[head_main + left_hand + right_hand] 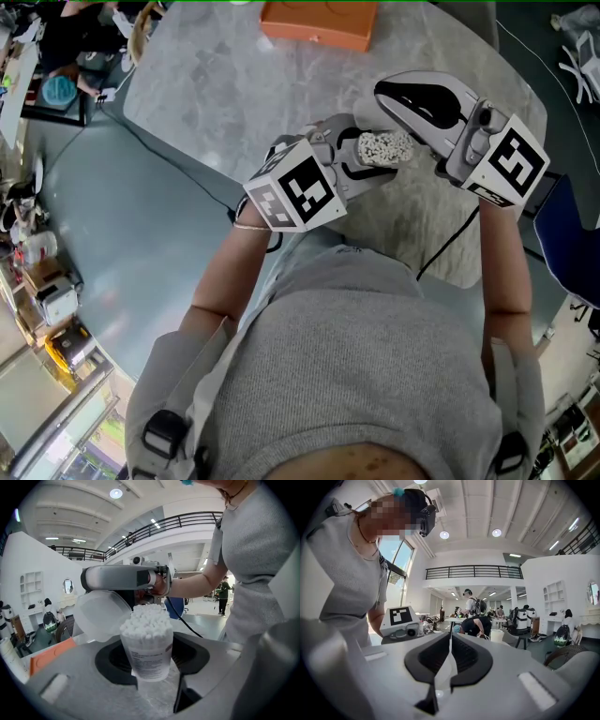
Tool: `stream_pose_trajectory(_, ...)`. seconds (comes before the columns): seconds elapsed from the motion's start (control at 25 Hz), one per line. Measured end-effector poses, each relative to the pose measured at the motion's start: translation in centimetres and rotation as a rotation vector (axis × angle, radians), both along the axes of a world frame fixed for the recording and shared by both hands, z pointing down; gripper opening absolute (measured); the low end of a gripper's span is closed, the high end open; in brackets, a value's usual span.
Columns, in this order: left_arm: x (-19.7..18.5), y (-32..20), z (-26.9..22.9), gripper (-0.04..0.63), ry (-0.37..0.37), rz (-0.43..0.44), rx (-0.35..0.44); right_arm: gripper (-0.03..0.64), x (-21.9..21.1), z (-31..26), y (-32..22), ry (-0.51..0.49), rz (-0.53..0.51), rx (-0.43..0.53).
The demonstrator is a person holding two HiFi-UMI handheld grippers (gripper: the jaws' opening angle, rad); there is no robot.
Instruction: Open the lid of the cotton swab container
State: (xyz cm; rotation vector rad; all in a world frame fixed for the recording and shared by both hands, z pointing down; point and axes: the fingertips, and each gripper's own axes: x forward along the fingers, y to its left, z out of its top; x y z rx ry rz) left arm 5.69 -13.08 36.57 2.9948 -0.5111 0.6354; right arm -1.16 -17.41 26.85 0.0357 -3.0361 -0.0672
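Observation:
A clear cotton swab container [147, 644] packed with white swabs [384, 147] stands upright between the jaws of my left gripper [151, 667], which grip its sides. Its clear lid [98, 616] is swung up and off to the left of the rim, leaving the swab tips bare. My right gripper [86, 581] reaches in level from behind, and its jaws are shut on the lid's thin edge [444, 672]. From the head view, the left gripper [370, 155] and right gripper [384, 94] meet above the table in front of the person's chest.
An orange box [319, 21] lies at the far edge of the grey marble table [216, 84]. A black cable [450, 239] runs down from the right gripper. Cluttered shelves line the floor at the left [47, 281].

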Motion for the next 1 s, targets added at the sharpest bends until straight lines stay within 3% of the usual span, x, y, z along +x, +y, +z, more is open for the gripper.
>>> stream_pose_trajectory(0.52,0.0,-0.6,0.3,0.210,0.034,-0.025,-0.004,0.014,0.4,0.1,-0.5,-0.020,0.039,-0.012)
stream_pose_trajectory(1.0,-0.5,-2.0,2.5,0.212,0.022,-0.041,-0.011,0.011,2.2,-1.4,-0.6,-0.068,0.115,0.003)
